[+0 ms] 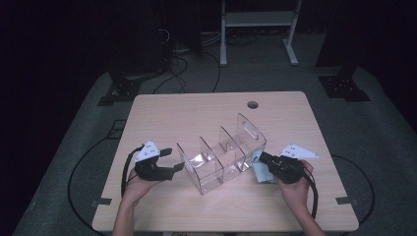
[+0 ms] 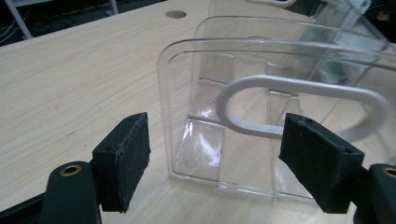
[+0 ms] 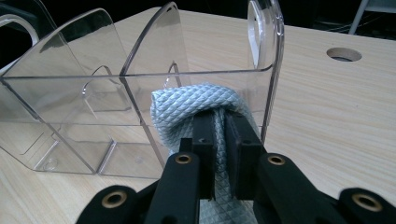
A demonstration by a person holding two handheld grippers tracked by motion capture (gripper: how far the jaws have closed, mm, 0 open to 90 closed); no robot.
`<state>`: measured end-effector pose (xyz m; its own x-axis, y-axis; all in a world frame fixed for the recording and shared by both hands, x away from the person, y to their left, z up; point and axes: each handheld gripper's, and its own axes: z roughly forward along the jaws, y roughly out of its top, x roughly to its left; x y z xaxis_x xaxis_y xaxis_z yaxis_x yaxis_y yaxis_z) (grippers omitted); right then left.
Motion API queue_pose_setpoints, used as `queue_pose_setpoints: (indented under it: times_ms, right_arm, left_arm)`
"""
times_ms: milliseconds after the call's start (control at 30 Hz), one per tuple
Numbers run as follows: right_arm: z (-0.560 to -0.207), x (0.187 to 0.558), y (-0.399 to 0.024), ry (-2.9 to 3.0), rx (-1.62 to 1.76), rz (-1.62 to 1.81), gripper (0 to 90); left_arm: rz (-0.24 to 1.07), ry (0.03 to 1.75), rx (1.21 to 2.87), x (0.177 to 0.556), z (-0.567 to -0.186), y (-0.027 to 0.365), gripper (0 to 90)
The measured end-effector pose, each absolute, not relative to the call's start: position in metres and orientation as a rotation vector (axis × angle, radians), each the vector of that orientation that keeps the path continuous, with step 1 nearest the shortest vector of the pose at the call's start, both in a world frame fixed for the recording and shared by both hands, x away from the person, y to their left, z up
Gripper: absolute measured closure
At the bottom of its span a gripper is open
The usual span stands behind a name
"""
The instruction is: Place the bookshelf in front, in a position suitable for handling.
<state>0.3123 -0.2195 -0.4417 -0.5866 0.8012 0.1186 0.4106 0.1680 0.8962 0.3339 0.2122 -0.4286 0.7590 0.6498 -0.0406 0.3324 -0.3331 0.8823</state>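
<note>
A clear plastic organizer point(image 1: 221, 157) with several dividers stands in the middle of the wooden table point(image 1: 167, 113). My left gripper point(image 1: 174, 160) is just left of it, open and holding nothing. In the left gripper view its pads point(image 2: 128, 154) stand wide apart in front of the organizer's end wall point(image 2: 187, 93), which has a handle slot point(image 2: 303, 88). My right gripper point(image 1: 263, 158) is at the organizer's right side, shut on a pale blue-grey cloth point(image 1: 260, 173). Up close, the gripper point(image 3: 219, 135) pinches a fold of the cloth point(image 3: 187, 107) against the clear side wall point(image 3: 84, 93).
A round cable hole point(image 1: 253, 104) sits near the table's far edge. Black cables trail from both grippers over the table's sides to the grey floor. A white metal stand point(image 1: 255, 19) and dark equipment bases stand beyond the table.
</note>
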Motion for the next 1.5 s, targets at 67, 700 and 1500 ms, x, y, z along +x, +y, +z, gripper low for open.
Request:
queue_pose_setpoints:
  times_ms: [67,700,1500]
  right_arm:
    - [-0.442,0.312,-0.22,2.07,1.148,1.397,82.5]
    - [-0.439,0.308,-0.221,2.074,1.14,1.411,82.5]
    - [-0.434,0.287,-0.222,2.083,1.098,1.452,82.6]
  left_arm:
    - [0.388,0.758,1.92,0.339,-0.431,0.212,23.7]
    - [0.41,0.807,1.947,0.349,-0.427,0.191,45.2]
    - [0.372,0.74,1.96,0.328,-0.428,0.192,45.2]
